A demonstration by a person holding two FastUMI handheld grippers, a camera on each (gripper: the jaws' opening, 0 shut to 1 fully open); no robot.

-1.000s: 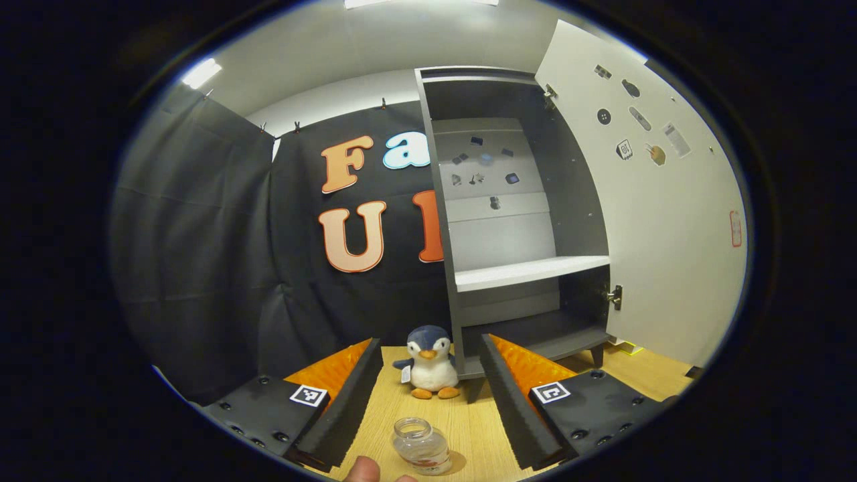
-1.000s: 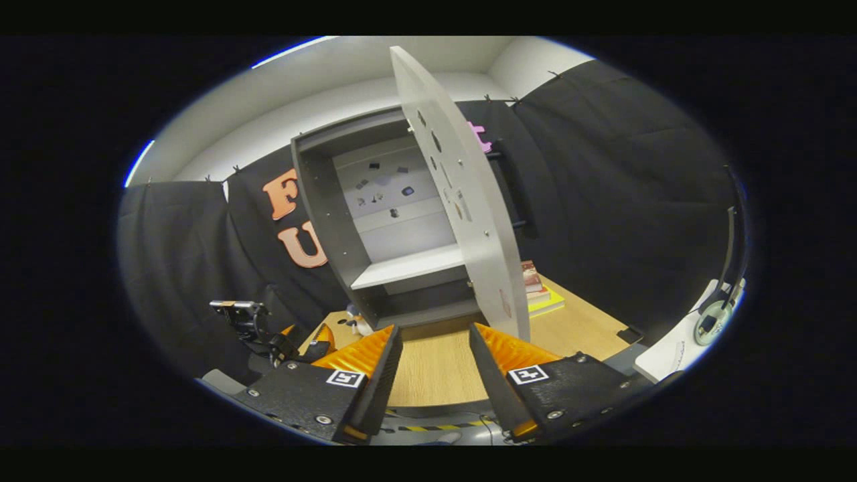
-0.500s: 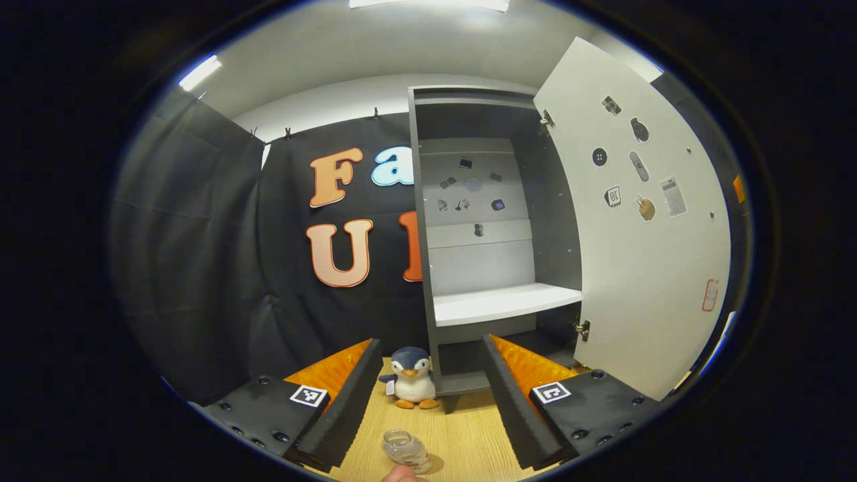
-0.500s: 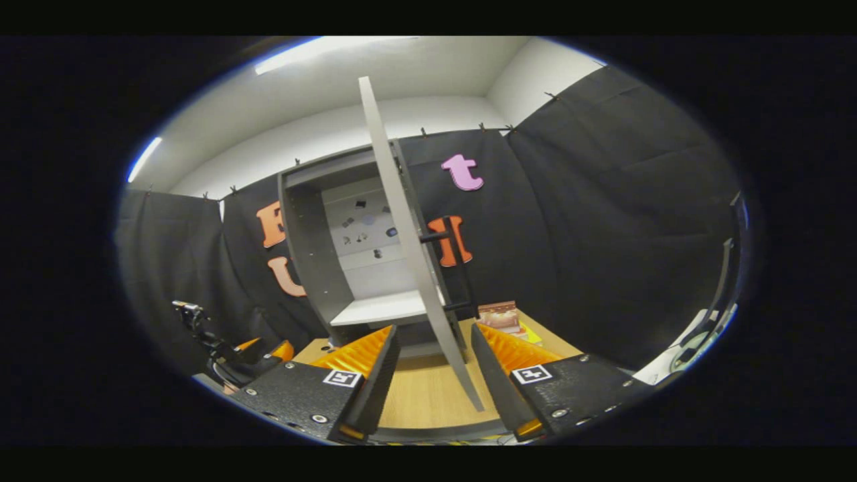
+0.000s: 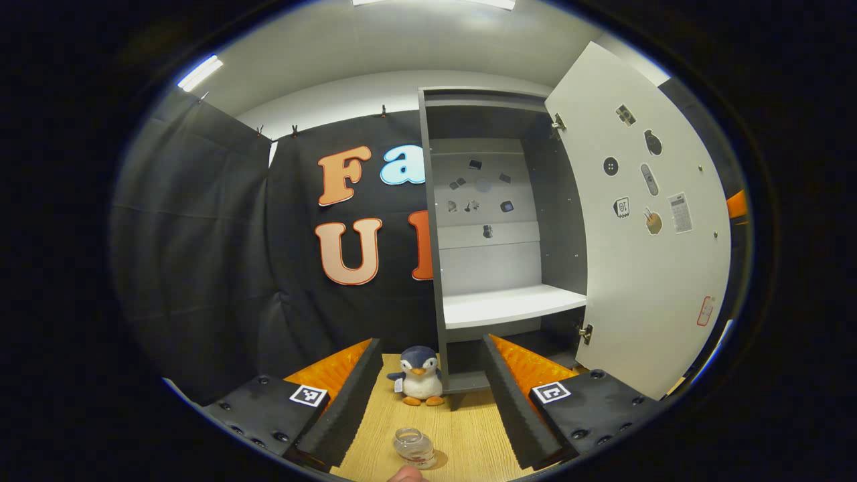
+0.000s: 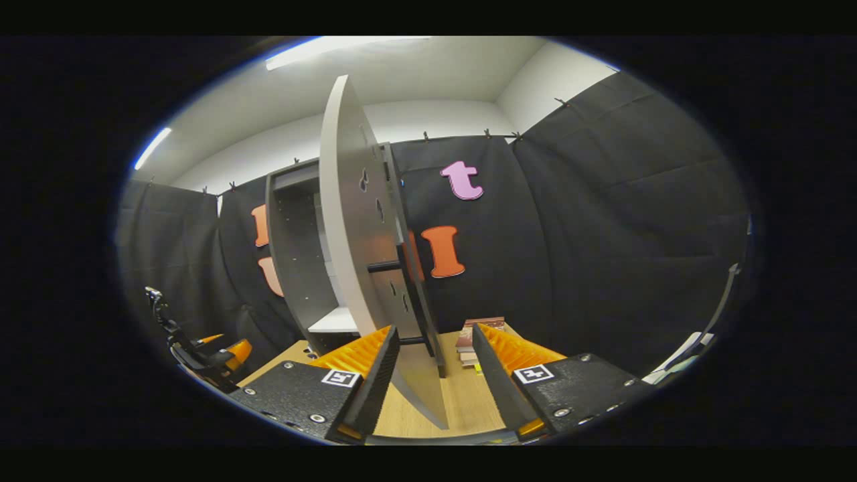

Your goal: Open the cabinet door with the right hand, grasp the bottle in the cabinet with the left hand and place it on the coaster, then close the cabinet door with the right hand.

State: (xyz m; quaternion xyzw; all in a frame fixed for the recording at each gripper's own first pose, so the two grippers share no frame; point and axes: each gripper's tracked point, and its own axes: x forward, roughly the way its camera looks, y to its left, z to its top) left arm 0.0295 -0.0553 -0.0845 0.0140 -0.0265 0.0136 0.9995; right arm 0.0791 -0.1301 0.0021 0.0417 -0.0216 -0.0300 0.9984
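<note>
left gripper (image 5: 428, 395): fingers spread wide, holding nothing, over the wooden desk (image 5: 462, 435). the bottle (image 5: 415, 447) stands upright on the desk between the fingers and apart from both, glass, no cap, at the bottom edge of the left gripper view (coaster under it can't be made out). a fingertip (image 5: 405, 475) pokes in just below it. beyond, a plush penguin (image 5: 419, 384) sits on the desk just beside the cabinet's (image 5: 502, 221) left wall. cabinet stands open, white shelf (image 5: 512, 304) bare, small stickers on the back panel. cabinet door (image 5: 646, 227) swung out to the right, stickers on its inner face.

right gripper (image 6: 432, 365): fingers wide apart, gripping nothing. door's free edge (image 6: 415, 375) sits in the gap between them, black bar handle (image 6: 418, 294) just beyond; contact can't be told. books (image 6: 472, 335) stacked on the desk behind the door. left gripper shows far left in the right gripper view (image 6: 217, 355).
</note>
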